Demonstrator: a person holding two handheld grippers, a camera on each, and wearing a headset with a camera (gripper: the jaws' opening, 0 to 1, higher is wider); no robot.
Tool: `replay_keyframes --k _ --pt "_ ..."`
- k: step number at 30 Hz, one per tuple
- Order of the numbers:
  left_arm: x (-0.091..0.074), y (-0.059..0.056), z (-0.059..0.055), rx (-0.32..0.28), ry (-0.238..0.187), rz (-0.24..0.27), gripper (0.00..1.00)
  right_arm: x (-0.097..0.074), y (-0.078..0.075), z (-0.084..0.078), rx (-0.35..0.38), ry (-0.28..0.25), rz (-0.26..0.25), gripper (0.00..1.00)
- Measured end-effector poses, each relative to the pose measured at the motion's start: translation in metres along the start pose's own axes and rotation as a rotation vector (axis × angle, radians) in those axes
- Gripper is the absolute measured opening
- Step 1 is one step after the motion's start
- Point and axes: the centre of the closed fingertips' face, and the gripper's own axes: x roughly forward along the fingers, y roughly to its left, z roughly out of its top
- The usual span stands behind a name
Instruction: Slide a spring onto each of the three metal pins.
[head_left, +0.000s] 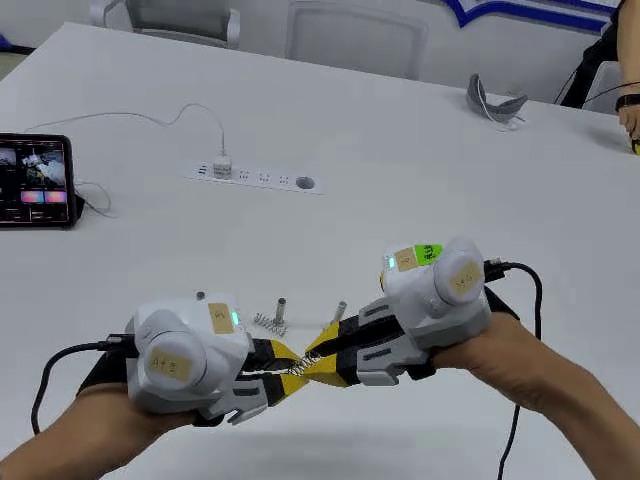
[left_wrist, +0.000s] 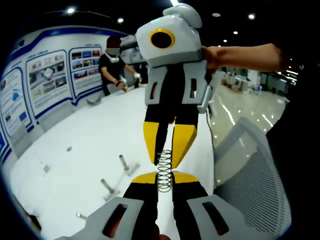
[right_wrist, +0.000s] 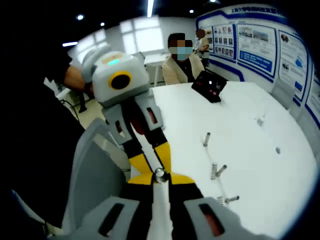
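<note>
risk: spring (left_wrist: 164, 172) may buckle or flick out of the left claw (left_wrist: 161, 181) if pushed off-axis against the pin (right_wrist: 160, 175). a slack pinch would drop it onto the bench (head_left: 400, 180).
risk: the yellow tips nearly touch, so a bump could skew the pin.
item: spring, a short bright wire coil with open turns, held in the air between both claws, over the near part of the bench.
left claw: narrow, pinching the coil's near end.
right claw (right_wrist: 160, 181): narrow round a slim pale shaft with a round metal tip, apparently a pin.
also: other pins (head_left: 280, 308) rest on the bench beyond, a loose coil (head_left: 267, 322) beside one.
</note>
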Motion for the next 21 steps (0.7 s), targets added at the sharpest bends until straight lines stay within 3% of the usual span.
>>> replay_keyframes --k 3,12,21 --pt "-0.001 -0.001 0.002 0.003 -0.007 -0.005 0.09 0.0 0.003 -0.001 -0.074 0.062 0.025 0.12" --pt "-0.003 -0.006 0.001 -0.009 -0.022 -0.022 0.09 0.006 0.01 -0.002 -0.164 0.136 0.081 0.12" --pt "-0.006 -0.006 -0.009 -0.011 -0.046 0.003 0.1 0.014 0.011 -0.006 -0.199 0.15 0.102 0.12"
